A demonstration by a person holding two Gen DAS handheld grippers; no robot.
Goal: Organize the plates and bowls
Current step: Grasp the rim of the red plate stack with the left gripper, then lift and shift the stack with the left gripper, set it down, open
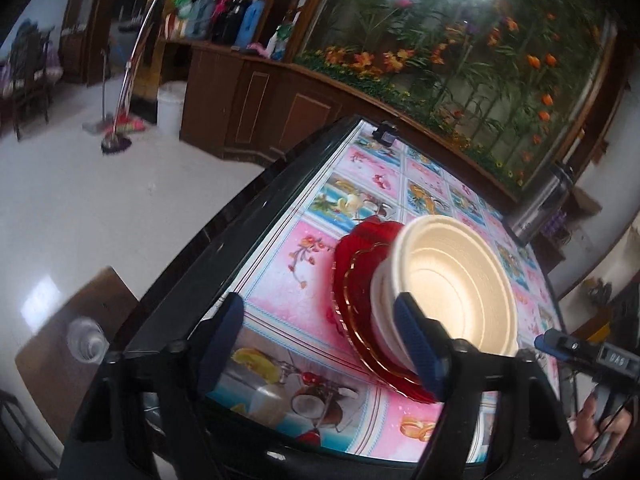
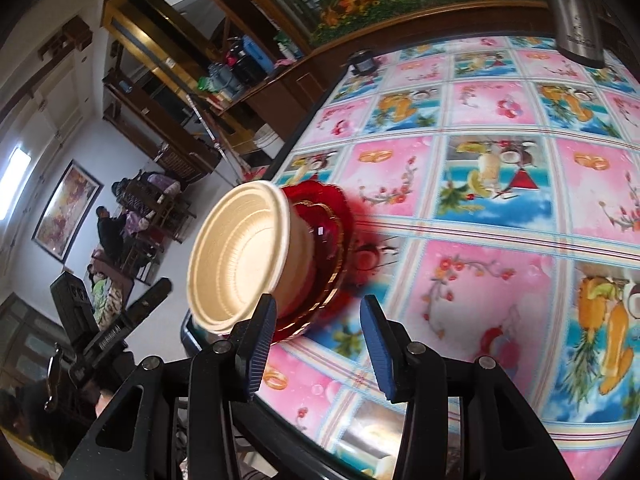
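Up close, the left gripper [image 1: 320, 344] gapes wide, holding nothing; its right finger [image 1: 418, 344] seemingly just beside the cream bowls [image 1: 452, 284], stacked on red plates [image 1: 352, 280] ahead-right. The right gripper [image 2: 318, 348], equally open and empty, has them ahead-left on the table [image 2: 500, 240].

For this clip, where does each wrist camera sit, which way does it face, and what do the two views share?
Left wrist: on the left gripper, open, facing across the table toward the planted glass wall; the other gripper shows at right.
Right wrist: on the right gripper, open, facing along the tablecloth toward the room; the person's hand shows lower left.
Shared: cream bowls stacked on red plates.
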